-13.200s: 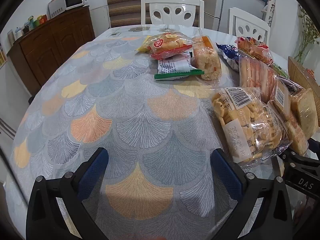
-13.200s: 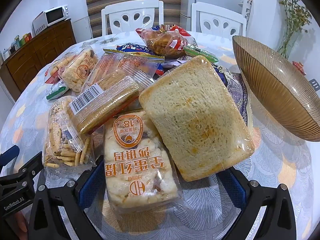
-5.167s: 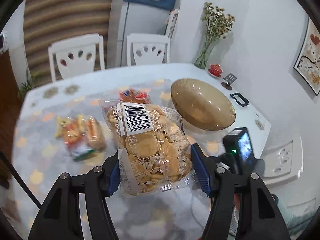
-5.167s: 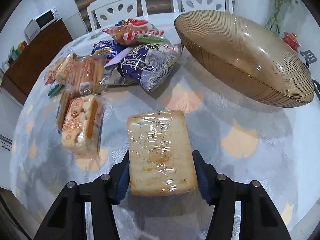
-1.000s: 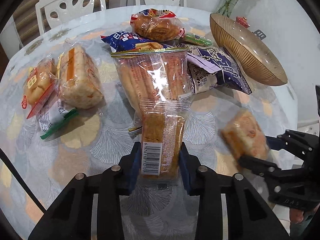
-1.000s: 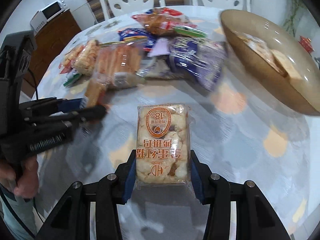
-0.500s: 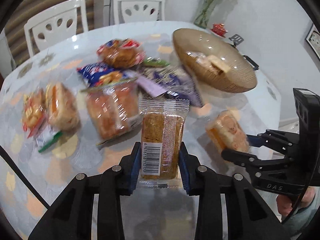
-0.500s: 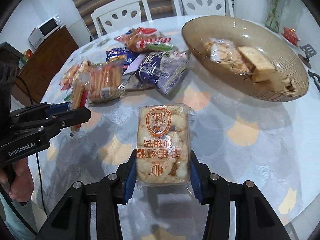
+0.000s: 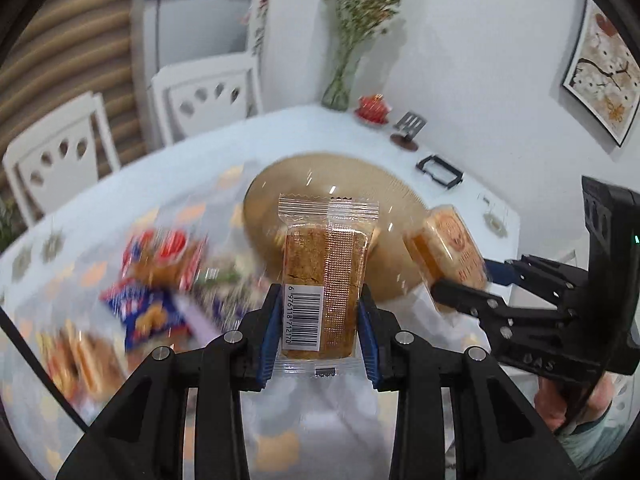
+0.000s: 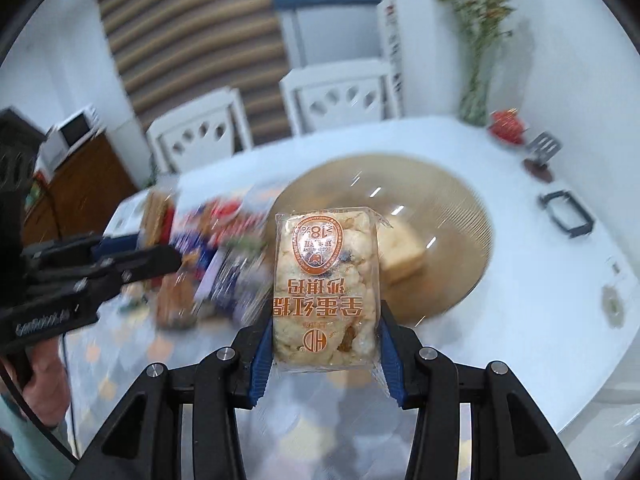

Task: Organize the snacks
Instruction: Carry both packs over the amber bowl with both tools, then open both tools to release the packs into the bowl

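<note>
My left gripper (image 9: 320,334) is shut on a clear-wrapped brown cake bar with a barcode (image 9: 322,284), held in the air in front of the brown ribbed bowl (image 9: 264,200). My right gripper (image 10: 325,342) is shut on a rice-cake pack with an orange label (image 10: 326,280), also held up before the bowl (image 10: 452,216), which holds a bread slice (image 10: 400,254). The right gripper and its pack (image 9: 446,244) show at the right of the left wrist view. The left gripper (image 10: 132,258) shows at the left of the right wrist view.
A blurred pile of snack packets (image 9: 156,280) lies on the patterned tablecloth left of the bowl. Two white chairs (image 10: 272,120) stand behind the table. A vase of dried flowers (image 9: 344,76), a red pot (image 9: 374,110) and a black frame (image 9: 440,168) sit at the far right.
Both grippers have risen and swung toward the bowl with their packs still gripped. The bowl now sits straight ahead in both views and the snack pile has slid to the left.
</note>
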A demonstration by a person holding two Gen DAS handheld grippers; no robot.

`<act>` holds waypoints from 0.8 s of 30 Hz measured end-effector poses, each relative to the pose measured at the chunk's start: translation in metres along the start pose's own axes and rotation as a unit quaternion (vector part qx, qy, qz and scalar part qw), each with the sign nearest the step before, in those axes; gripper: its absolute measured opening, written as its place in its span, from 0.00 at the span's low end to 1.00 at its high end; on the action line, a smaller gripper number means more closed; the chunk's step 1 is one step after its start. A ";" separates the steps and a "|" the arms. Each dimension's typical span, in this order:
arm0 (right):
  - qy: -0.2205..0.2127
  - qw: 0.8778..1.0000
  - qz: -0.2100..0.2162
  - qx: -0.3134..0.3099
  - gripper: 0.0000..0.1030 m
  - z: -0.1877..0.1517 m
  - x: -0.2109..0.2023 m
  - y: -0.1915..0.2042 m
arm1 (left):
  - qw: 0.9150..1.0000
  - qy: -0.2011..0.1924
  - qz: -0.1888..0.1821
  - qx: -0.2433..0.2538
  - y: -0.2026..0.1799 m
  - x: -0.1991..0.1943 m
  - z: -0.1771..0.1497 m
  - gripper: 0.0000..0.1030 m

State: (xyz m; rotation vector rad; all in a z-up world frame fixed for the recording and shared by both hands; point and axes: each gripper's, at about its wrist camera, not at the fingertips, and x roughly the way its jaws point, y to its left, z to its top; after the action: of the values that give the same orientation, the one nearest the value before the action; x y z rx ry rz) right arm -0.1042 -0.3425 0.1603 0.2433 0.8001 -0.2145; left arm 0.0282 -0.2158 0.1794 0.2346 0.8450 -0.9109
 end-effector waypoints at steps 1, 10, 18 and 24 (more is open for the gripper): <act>-0.007 1.000 -0.004 0.008 0.44 0.008 -0.001 -0.007 | 1.000 -0.004 -0.002 0.006 -0.004 0.002 0.008 0.31; 0.001 0.998 -0.023 0.051 0.44 0.039 0.026 -0.040 | 0.999 0.024 -0.036 0.005 -0.014 0.055 0.034 0.31; 0.051 0.995 -0.036 0.072 0.44 0.032 0.071 -0.055 | 0.996 0.077 -0.055 -0.001 -0.006 0.114 0.023 0.32; 0.050 0.994 -0.026 0.098 0.60 0.028 0.081 -0.066 | 0.996 0.052 -0.065 -0.020 0.001 0.115 0.021 0.64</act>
State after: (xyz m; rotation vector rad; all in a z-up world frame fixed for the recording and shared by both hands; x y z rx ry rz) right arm -0.0483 -0.4213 0.1113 0.4208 0.8870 -0.3315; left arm 0.0780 -0.2954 0.1093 0.1958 0.9819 -1.0086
